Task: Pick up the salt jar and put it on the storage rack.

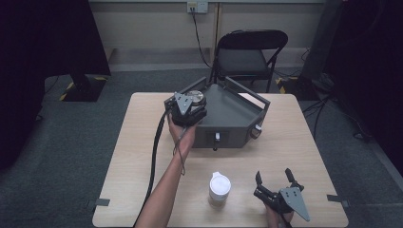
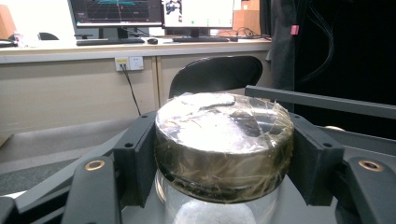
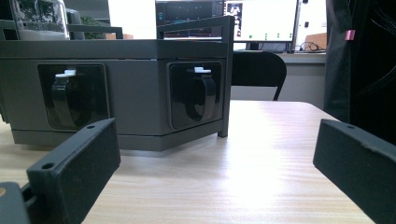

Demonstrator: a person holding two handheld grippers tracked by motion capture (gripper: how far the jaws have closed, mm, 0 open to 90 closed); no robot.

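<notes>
**Jar lid grip on the grey box: slip and tip risks**

Office room, desks and monitors behind, folding chair [image 1: 252, 54] past the far edge of the wooden bench [image 1: 294, 156]. Grey angled box [image 1: 230, 116] sits mid-bench.

Left tool [image 1: 190, 100] is up on the box's top corner, jaws closed in on the lid [image 2: 223, 140] of a glass jar [image 2: 215, 212]. Both pads press the lid's sides, jar body hangs just below the jaws on the box top. So: left tool nearly fully closed, holding the jar by its lid.

Right tool [image 1: 274, 179] rests low on the bench near the person's edge, jaws spread wide, nothing between them. White-capped bottle [image 1: 219, 188] stands just to its left, not touching. From this tool the box front is straight ahead, with two recessed black latches [image 3: 201, 95].

Risks as I judge them:
- Lid is wrapped in wrinkled clear tape. Slick surface, pads may skid if the hand twists or lifts.
- Grip is on the lid alone. If the lid is loose, a lift could leave the jar behind or drop it onto the box.
- Jar sits close to the box's raised rail [image 2: 322, 100]. A sideways pull could knock it against that.
- Right tool is idle and wide, so nothing steadies the box. A hard pull could shift it.
- Left cable [image 1: 154, 156] trails across the bench and could snag.
</notes>
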